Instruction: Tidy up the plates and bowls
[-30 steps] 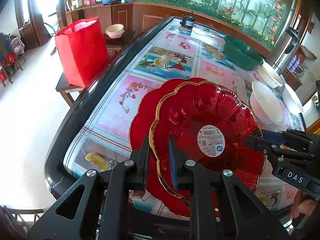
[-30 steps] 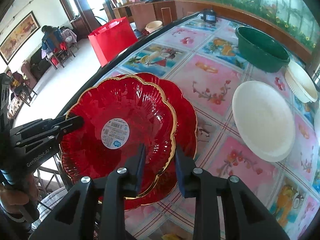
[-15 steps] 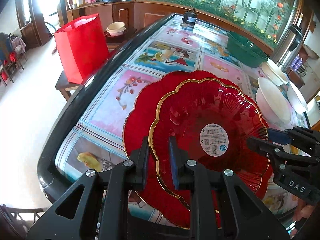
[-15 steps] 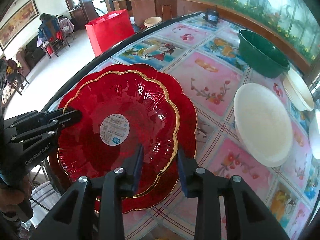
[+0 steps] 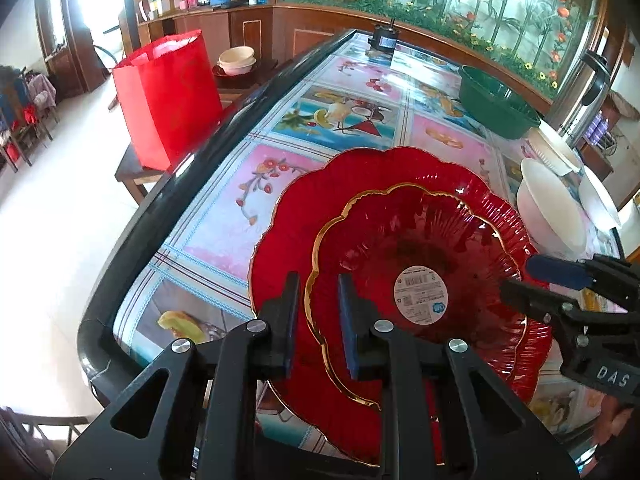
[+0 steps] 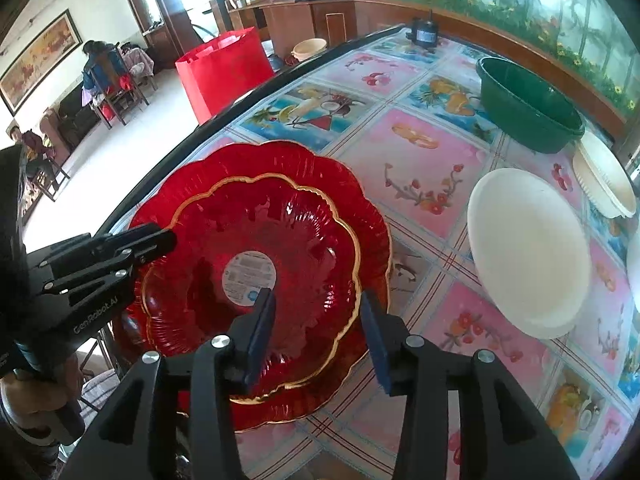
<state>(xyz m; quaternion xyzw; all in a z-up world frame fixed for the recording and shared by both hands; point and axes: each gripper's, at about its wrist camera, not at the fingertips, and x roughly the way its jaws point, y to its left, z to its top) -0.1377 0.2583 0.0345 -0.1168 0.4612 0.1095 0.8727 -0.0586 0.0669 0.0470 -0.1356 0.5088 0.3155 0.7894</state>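
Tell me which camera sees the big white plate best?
The right wrist view. There the white plate shows its whole round face, lying on the table beside the red plates. In the left wrist view the same plate is squeezed near the right edge and seen at a slant.

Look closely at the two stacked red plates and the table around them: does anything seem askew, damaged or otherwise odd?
Two small things. The upper red plate sits off-centre on the lower red plate, toward its near-left edge. It also carries a barcode sticker in its middle. No chips, cracks or spills show on the table.
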